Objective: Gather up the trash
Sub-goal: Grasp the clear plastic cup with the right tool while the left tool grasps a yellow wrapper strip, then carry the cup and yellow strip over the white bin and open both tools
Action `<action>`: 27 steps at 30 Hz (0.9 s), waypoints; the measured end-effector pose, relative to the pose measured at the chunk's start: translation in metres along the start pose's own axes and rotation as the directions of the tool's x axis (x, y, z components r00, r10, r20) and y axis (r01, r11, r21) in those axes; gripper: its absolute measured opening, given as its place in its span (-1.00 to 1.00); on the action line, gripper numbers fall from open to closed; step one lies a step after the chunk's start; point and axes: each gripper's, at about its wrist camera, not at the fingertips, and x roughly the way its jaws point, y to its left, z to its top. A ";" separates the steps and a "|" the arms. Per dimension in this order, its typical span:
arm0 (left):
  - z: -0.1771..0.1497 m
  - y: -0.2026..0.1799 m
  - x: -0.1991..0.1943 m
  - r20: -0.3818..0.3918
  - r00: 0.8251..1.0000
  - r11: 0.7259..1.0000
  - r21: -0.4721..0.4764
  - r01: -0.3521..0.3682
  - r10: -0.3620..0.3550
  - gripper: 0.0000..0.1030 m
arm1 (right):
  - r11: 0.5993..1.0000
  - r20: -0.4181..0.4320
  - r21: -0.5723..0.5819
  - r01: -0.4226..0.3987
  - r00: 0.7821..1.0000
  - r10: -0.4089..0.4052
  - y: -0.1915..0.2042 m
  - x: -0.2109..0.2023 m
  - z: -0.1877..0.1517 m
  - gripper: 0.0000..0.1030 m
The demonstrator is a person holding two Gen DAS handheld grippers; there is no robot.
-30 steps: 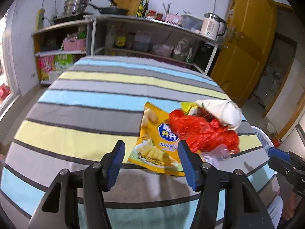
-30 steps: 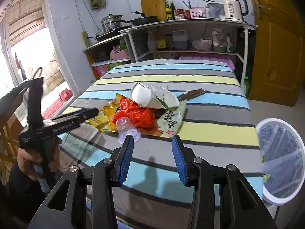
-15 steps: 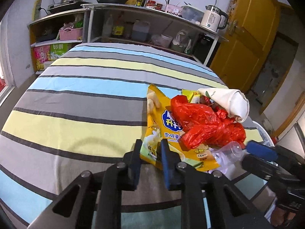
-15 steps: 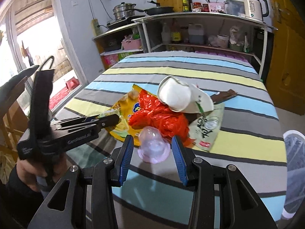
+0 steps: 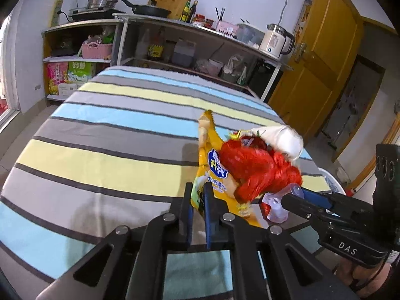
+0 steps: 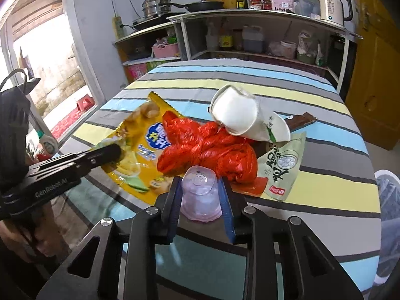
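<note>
On the striped tablecloth lay one trash pile: the left gripper pinched one yellow snack bag, the right gripper was closing around one clear plastic cup, beside one red bag, one white cup, one green packet.

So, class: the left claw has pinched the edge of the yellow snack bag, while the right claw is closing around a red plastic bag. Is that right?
Not quite. The left claw does pinch the yellow snack bag, but the right claw is closing around the clear plastic cup, upside down between its pads. The red plastic bag lies just behind it. The right wrist view shows this.
</note>
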 end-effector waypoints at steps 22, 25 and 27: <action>0.019 -0.056 -0.066 0.147 0.989 0.994 0.102 -0.024 0.008 -0.90 | 0.996 0.168 0.086 0.031 0.985 -0.046 -0.029 -0.094 -0.020 -0.41; 0.019 -0.074 -0.064 0.143 0.990 0.991 0.135 0.004 -0.024 -0.90 | 0.992 0.180 0.112 0.055 0.981 -0.074 -0.040 -0.105 -0.024 -0.41; 0.021 -0.086 -0.061 0.136 0.990 0.987 0.156 0.023 -0.044 -0.90 | 0.989 0.186 0.131 0.071 0.978 -0.095 -0.048 -0.112 -0.028 -0.41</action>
